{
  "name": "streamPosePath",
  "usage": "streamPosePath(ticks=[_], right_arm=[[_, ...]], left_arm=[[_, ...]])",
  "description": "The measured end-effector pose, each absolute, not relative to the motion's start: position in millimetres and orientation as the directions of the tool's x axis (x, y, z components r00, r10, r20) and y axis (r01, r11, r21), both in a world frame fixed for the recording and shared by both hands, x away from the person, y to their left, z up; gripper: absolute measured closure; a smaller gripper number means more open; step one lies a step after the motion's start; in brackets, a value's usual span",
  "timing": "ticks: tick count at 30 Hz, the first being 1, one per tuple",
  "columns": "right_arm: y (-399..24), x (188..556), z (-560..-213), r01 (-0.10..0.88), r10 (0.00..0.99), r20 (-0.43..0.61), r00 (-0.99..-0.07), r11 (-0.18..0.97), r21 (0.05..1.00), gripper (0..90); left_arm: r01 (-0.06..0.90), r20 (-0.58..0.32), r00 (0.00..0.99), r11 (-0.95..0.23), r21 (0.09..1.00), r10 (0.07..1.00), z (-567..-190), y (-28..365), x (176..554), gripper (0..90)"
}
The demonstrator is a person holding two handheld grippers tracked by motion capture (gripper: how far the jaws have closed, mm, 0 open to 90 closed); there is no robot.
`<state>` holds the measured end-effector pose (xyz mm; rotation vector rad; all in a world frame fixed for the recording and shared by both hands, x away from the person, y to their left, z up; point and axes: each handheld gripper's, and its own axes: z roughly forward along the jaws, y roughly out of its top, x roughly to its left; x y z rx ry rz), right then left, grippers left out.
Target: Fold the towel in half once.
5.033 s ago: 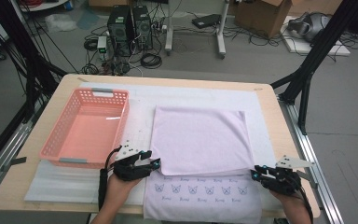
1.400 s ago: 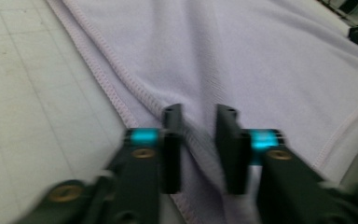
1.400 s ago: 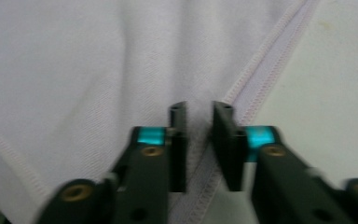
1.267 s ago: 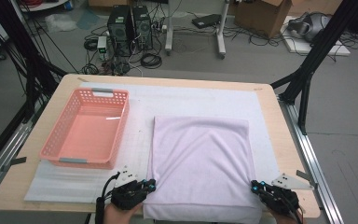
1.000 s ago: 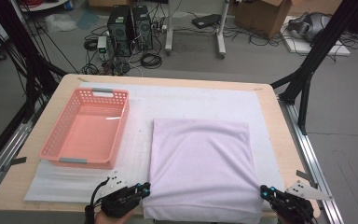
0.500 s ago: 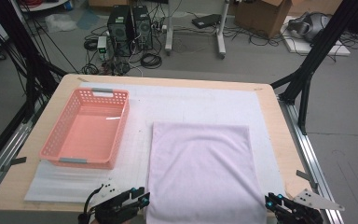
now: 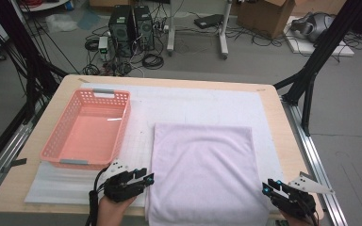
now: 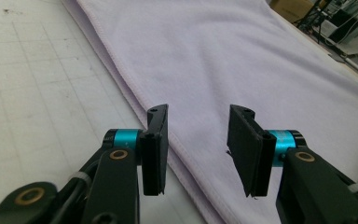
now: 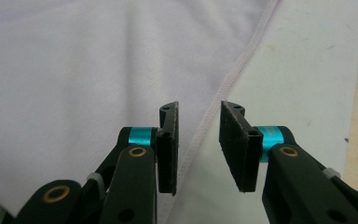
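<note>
We've just let go of the folded towel [image 7: 202, 174], both grippers' jaws having just been opening with nothing between them, left gripper [image 7: 147, 180] at its 8 o'clock corner, right gripper [image 7: 267, 187] at 4, so next we probably regrab for another fold.

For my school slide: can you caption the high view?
Two open grippers, left gripper and right gripper, flank a folded lilac towel.

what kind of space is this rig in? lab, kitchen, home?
Most likely a lab or workshop. A wooden table stands inside a black frame, with desktop computer towers and loose cables on the grey floor behind, plus a cardboard box.
</note>
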<state>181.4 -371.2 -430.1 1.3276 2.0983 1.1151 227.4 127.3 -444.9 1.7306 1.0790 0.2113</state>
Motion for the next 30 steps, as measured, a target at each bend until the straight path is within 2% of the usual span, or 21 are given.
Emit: streamPosePath(ticks=[10,11,13,15,18,28,29,30], right_arm=[[-368.7,212.0,-433.1,0.562,0.89,0.068,-0.452,0.224,0.796,66.3],[-368.7,214.4,-433.5,0.562,0.89,0.067,-0.45,0.224,0.796,66.1],[-368.4,218.9,-434.5,0.568,0.891,0.074,-0.447,0.22,0.793,65.7],[-367.9,220.3,-436.0,0.573,0.891,0.079,-0.446,0.217,0.79,65.4],[-365.1,220.7,-436.9,0.57,0.885,0.075,-0.46,0.229,0.789,65.2],[-364.8,219.2,-433.7,0.557,0.884,0.075,-0.462,0.223,0.8,63.0],[-366.2,220.3,-433.7,0.559,0.886,0.079,-0.457,0.217,0.801,62.0],[-367.7,221.8,-433.5,0.559,0.888,0.082,-0.452,0.21,0.802,60.8]], left_arm=[[0.6,-0.307,0.58,-0.14,0.788,0.754,-452.0,112.5,266.9,58.8],[0.601,-0.287,0.581,-0.163,0.783,0.761,-453.6,109.8,268.0,61.3],[0.595,-0.249,0.57,-0.185,0.782,0.783,-453.3,107.1,266.6,79.9],[0.575,-0.212,0.562,-0.193,0.795,0.8,-451.6,107.7,263.1,86.2],[0.544,-0.19,0.539,-0.167,0.822,0.82,-445.9,114.9,260.9,86.9],[0.542,-0.194,0.488,-0.121,0.832,0.851,-442.8,123.7,261.9,86.6],[0.542,-0.225,0.5,-0.099,0.835,0.836,-443.5,127.6,262.2,85.0],[0.54,-0.25,0.51,-0.08,0.838,0.823,-444.7,129.5,262.0,78.7]])
